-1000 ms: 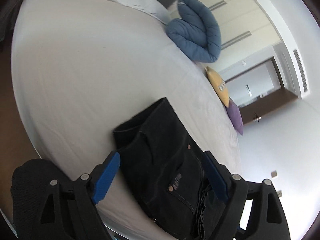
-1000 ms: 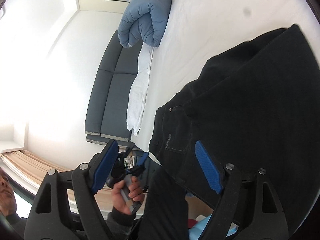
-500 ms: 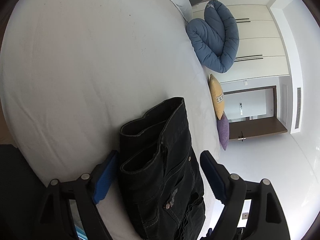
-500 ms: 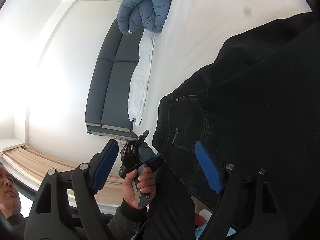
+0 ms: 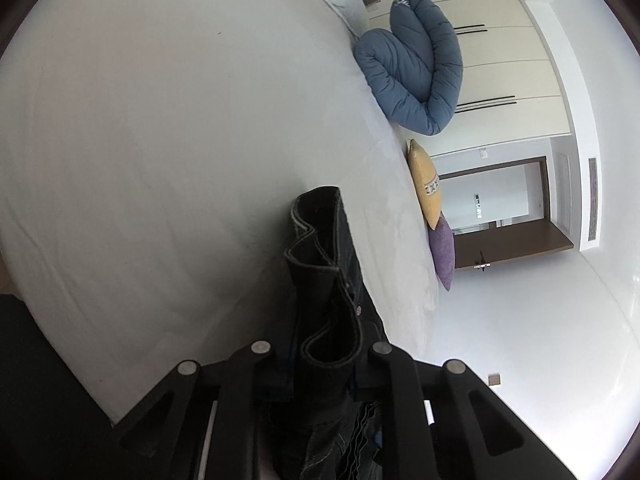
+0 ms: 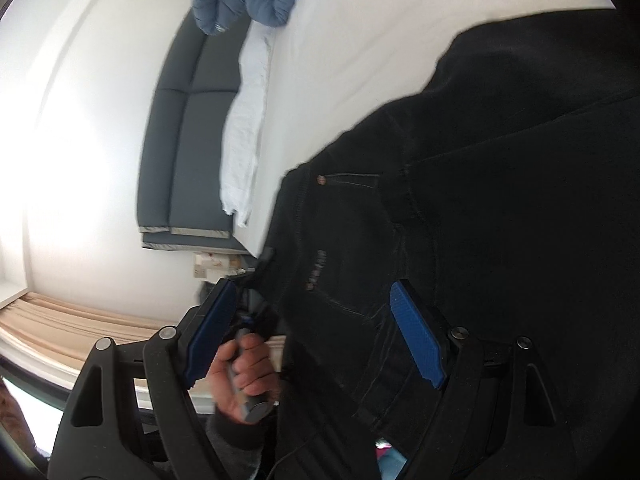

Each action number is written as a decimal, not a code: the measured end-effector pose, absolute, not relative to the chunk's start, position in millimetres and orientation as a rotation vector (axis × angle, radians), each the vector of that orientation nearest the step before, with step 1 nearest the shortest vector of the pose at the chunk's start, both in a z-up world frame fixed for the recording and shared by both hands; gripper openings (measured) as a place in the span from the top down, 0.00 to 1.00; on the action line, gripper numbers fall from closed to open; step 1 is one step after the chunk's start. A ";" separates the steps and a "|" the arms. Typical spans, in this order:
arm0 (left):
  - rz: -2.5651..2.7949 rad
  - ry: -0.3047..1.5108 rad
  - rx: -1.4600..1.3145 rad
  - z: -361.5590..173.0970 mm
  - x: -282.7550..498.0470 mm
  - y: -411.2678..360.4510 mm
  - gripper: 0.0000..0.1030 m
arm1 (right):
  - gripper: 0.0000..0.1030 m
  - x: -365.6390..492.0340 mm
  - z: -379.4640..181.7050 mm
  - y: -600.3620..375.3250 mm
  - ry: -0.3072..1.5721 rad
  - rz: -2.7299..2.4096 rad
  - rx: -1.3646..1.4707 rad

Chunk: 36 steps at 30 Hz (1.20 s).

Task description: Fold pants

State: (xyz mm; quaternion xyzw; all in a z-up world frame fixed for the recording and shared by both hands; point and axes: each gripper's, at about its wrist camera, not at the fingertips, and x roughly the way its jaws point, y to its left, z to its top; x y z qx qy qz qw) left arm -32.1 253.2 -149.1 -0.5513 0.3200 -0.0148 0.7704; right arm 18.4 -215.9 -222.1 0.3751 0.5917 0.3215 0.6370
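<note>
Closing my left hand-held gripper (image 5: 320, 368) on the waistband of the pants (image 5: 332, 280), I have a bunched fold of denim between the jaws, which are nearly together. The right hand-held gripper (image 6: 316, 336) stands wide open over the pants (image 6: 500, 220), pinching nothing. The pants lie on the bed (image 5: 160, 140) at its near edge, part of them hanging off. I think the thick, doubled waistband could squeeze out of a shallow pinch once I lift. With only one side held, the free side would sag and drag the lot off the mattress. My right jaws could also catch just the top layer and spoil the fold.
</note>
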 end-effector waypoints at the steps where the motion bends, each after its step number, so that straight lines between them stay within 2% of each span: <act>1: -0.040 0.685 -1.175 -141.8 -32.1 249.7 0.84 | 0.24 19.9 -231.5 -212.1 1.388 0.686 0.822; 9: -0.133 0.639 -0.973 -84.9 -23.9 208.9 0.86 | 0.24 10.5 -226.1 -202.1 1.292 0.665 0.727; 13: -0.222 0.637 -0.823 -49.7 -16.7 165.1 0.86 | 0.24 9.0 -214.3 -226.2 1.271 0.643 0.913; 16: -0.295 0.658 -0.670 -30.6 -12.1 114.7 0.86 | 0.24 8.3 -189.4 -256.9 1.170 0.653 0.967; 24: -0.449 0.786 -0.413 -37.8 -8.8 -5.9 0.86 | 0.24 -2.7 -149.8 -313.5 1.114 0.692 0.951; 35: -0.569 0.898 -0.098 -59.3 -25.1 -111.3 0.86 | 0.24 -8.5 -165.5 -350.7 1.166 0.584 0.850; 36: -0.572 0.906 -0.083 -62.3 -28.2 -110.8 0.86 | 0.30 -9.3 -166.1 -352.2 1.169 0.573 0.824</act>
